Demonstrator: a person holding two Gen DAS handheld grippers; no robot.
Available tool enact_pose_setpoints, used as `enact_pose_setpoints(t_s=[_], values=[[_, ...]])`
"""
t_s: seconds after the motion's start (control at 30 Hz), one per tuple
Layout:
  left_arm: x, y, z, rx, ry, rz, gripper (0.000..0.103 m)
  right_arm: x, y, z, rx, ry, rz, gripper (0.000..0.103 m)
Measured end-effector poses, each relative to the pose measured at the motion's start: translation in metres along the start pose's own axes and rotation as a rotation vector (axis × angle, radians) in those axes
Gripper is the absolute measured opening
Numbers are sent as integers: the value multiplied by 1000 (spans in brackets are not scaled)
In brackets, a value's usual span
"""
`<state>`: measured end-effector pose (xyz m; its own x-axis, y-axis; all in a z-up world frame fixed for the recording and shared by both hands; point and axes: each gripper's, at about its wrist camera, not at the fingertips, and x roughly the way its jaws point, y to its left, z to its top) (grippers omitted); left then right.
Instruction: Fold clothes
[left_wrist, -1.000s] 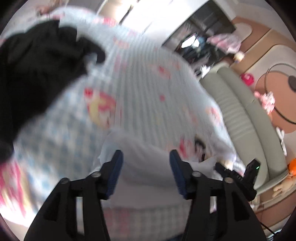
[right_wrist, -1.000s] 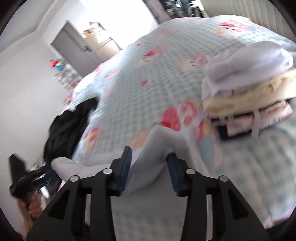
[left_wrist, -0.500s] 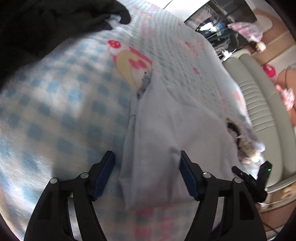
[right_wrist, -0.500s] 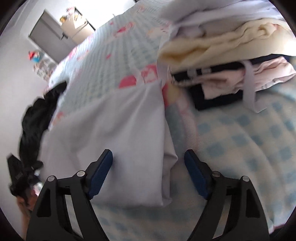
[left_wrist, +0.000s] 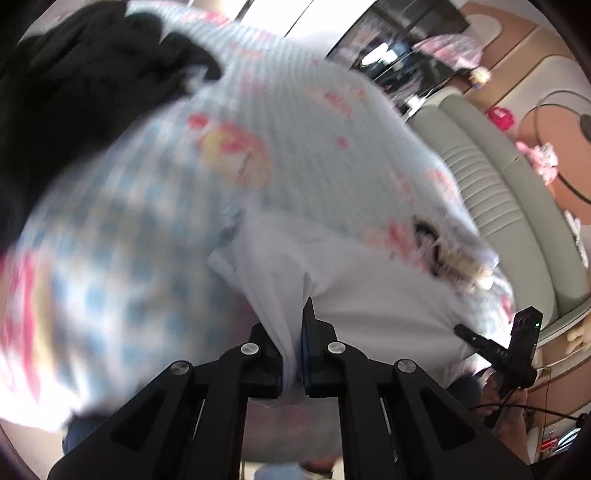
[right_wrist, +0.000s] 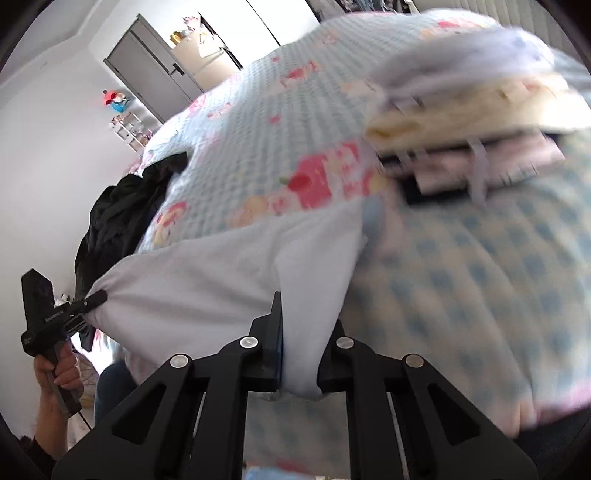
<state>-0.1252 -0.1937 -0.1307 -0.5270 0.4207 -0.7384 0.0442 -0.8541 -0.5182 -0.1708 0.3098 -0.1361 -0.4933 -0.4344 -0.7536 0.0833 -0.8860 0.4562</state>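
Note:
A pale white garment (left_wrist: 369, 295) lies spread on the checked bed cover (left_wrist: 314, 147), its near edge bunched up. My left gripper (left_wrist: 291, 332) is closing, and its pads pinch a fold of the garment's near left corner. In the right wrist view the same garment (right_wrist: 221, 280) stretches between both grippers. My right gripper (right_wrist: 301, 332) is closing too, with the near right corner pressed between its pads. The left gripper (right_wrist: 88, 299) shows there at the far left, held by a hand (right_wrist: 59, 369). The right gripper (left_wrist: 465, 330) shows at the right of the left wrist view.
A stack of folded clothes (right_wrist: 461, 110) sits on the bed cover (right_wrist: 277, 110) just beyond the garment's right side. A heap of black clothing (left_wrist: 74, 92) lies at the far left of the bed. A ribbed pale headboard (left_wrist: 491, 206) runs along the right.
Half a second ago both grippers stood wide open over the flat garment's near edge. Now both have closed on that edge, and the cloth bunches between them.

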Motion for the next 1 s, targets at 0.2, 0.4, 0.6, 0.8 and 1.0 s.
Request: enact_pose_setpoints(t_s=[0.2, 0.4, 0.6, 0.8, 1.0], values=[[1, 40, -30, -111, 83, 44, 12, 5, -42, -50, 113, 109, -18, 25], [-26, 14, 0, 0, -51, 77, 33, -34, -41, -37, 36, 27, -135, 43], [11, -13, 39, 83, -48, 59, 66, -42, -12, 7, -92, -68, -220, 52], [59, -6, 47, 64, 54, 36, 69, 8, -14, 38, -82, 15, -119, 72], [70, 6, 55, 56, 35, -31, 75, 51, -28, 48, -35, 85, 39, 76]])
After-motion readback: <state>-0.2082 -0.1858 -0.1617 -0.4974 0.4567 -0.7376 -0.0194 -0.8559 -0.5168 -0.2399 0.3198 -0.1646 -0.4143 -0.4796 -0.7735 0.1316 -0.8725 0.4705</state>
